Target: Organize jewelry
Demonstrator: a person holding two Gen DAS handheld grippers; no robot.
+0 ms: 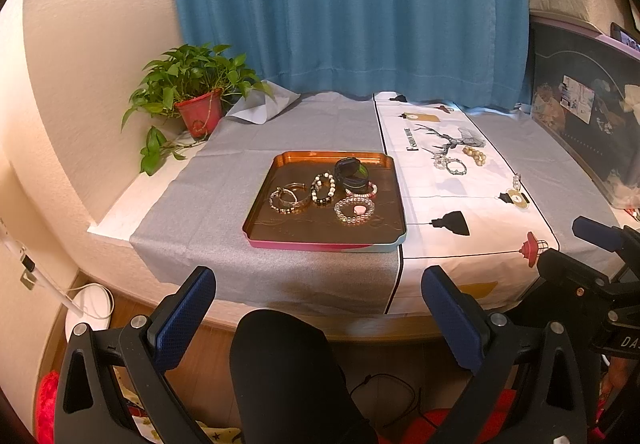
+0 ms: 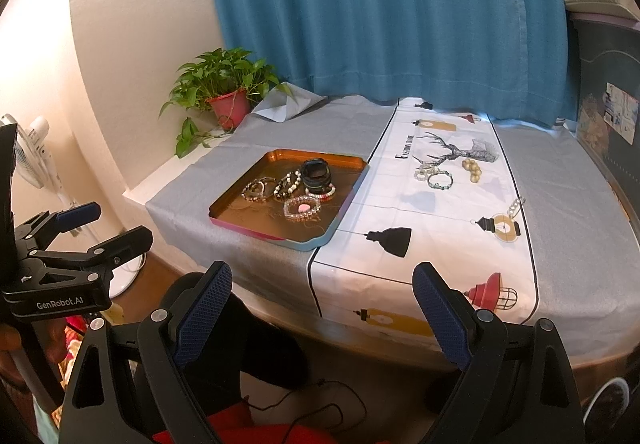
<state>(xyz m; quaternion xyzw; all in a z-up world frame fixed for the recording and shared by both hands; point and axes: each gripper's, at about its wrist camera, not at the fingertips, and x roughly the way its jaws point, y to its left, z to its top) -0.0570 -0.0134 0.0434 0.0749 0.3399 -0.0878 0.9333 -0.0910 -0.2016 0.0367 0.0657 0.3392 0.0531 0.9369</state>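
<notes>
An orange tray (image 1: 256,222) (image 2: 224,209) sits on the grey cloth and holds several bead bracelets (image 1: 323,188) (image 2: 287,184), a clear bracelet with a pink piece (image 1: 354,209) (image 2: 302,207) and a black watch (image 1: 351,173) (image 2: 316,173). More bracelets lie loose on the white runner: a green one (image 1: 456,166) (image 2: 440,179), a cream bead one (image 1: 474,154) (image 2: 472,168) and a small chain (image 1: 517,181) (image 2: 515,205). My left gripper (image 1: 318,308) is open and empty, held before the table's front edge. My right gripper (image 2: 322,308) is open and empty too.
A potted plant (image 1: 198,93) (image 2: 226,91) stands at the back left. A blue curtain (image 1: 348,3) hangs behind the table. A dark storage box (image 1: 588,111) stands at the right. A white fan (image 2: 28,155) and cables are on the floor at the left.
</notes>
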